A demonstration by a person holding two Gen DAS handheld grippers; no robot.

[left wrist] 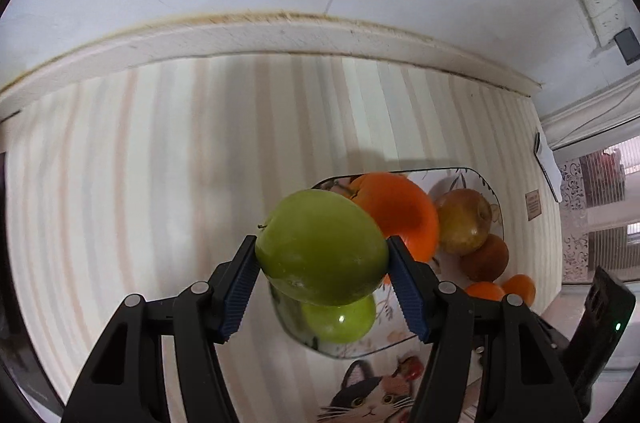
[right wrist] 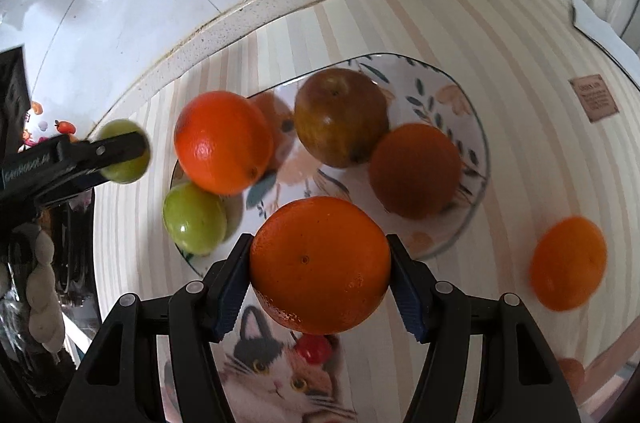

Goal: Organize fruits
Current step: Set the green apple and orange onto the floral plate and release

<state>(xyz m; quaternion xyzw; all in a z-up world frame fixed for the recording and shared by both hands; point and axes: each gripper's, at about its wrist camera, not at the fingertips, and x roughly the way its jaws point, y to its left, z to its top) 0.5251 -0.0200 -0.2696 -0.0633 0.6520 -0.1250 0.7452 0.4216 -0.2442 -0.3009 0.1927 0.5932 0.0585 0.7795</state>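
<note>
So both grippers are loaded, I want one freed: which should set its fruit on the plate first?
Probably right: its orange hangs over the plate rim, by bare plate.

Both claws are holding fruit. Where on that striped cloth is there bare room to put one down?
Bare striped cloth lies between the plate and the wall's white ledge, to the plate's left. More lies past the loose orange, toward the brown label. The plate is crowded.
</note>
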